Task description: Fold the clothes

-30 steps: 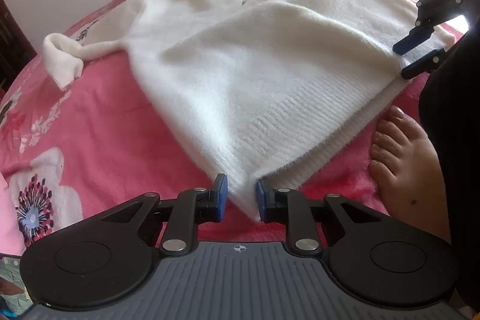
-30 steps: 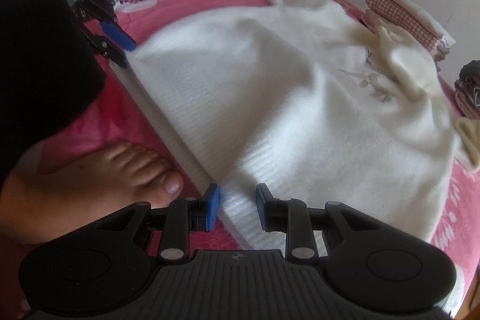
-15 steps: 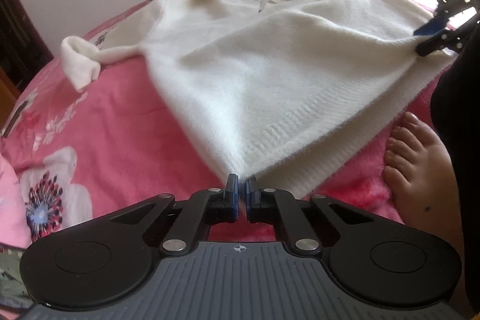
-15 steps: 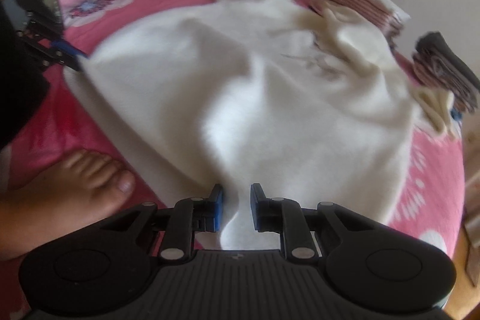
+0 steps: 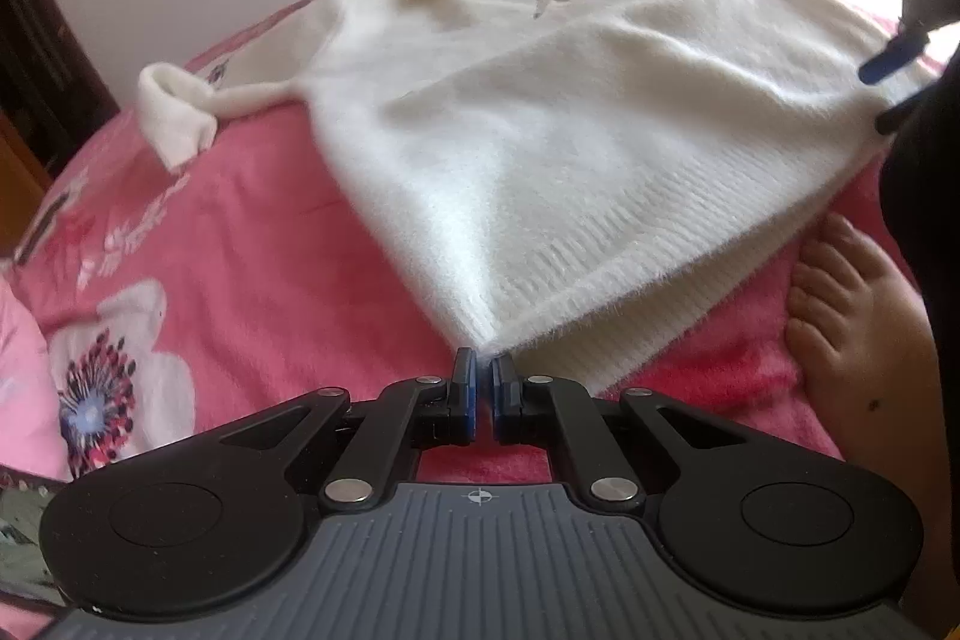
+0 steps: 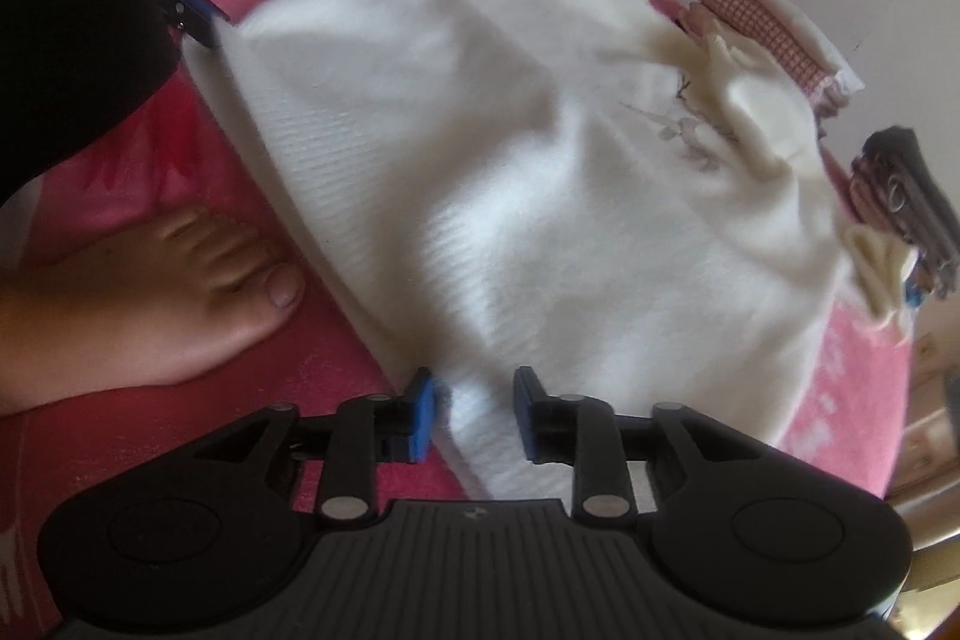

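Note:
A fluffy white sweater [image 5: 540, 130] lies spread on the pink bed, hem toward me, one sleeve [image 5: 174, 112] trailing left. My left gripper [image 5: 480, 376] is shut on the near corner of the hem's top layer. The right wrist view shows the left gripper [image 6: 204, 19] at the sweater's [image 6: 480, 160] far left corner. My right gripper [image 6: 474, 400] straddles the other hem corner; its jaws are opening, the ribbed edge lies loose between them. In the left wrist view, the right gripper [image 5: 888, 88] sits at the sweater's right edge, fingers apart.
A person's bare foot [image 5: 852, 328] rests on the pink floral bedspread [image 5: 210, 250] right beside the hem, also seen as the foot [image 6: 150, 292]. Folded checked clothes [image 6: 762, 16] and a dark folded stack [image 6: 900, 196] sit past the collar. A wall stands behind.
The left gripper's jaws closed on the hem corner and stayed shut. The right gripper's jaws narrowed around the hem, then widened again. Both views tilted slightly.

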`<state>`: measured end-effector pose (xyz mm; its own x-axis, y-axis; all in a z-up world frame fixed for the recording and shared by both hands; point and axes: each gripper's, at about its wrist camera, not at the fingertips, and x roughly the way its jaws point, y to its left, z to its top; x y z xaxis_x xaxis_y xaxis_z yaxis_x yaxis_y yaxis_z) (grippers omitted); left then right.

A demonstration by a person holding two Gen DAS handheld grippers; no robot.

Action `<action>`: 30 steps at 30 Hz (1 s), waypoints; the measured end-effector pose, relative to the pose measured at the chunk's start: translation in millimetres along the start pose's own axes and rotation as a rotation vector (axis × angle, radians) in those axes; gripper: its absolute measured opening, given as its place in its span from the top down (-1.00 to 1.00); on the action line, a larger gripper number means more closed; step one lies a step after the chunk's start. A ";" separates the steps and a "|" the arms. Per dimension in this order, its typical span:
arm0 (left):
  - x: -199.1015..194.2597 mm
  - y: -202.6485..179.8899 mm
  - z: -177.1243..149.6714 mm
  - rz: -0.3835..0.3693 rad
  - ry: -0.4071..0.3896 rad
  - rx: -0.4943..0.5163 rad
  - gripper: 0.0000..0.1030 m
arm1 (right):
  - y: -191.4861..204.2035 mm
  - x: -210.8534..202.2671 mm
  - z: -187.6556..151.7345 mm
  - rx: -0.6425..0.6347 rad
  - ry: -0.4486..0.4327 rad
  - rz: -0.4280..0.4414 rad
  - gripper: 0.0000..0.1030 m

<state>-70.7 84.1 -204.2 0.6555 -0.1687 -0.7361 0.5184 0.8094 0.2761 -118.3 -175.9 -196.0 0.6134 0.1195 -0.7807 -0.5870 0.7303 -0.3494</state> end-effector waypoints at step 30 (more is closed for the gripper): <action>3.6 -9.8 -6.4 0.116 0.000 -0.045 0.89 | -85.4 117.6 98.4 0.553 -0.110 0.272 0.55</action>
<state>-76.9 79.1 -213.5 0.7099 -0.0723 -0.7005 0.4136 0.8479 0.3317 56.0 -158.0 -207.0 0.5487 0.3973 -0.7356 -0.3876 0.9005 0.1973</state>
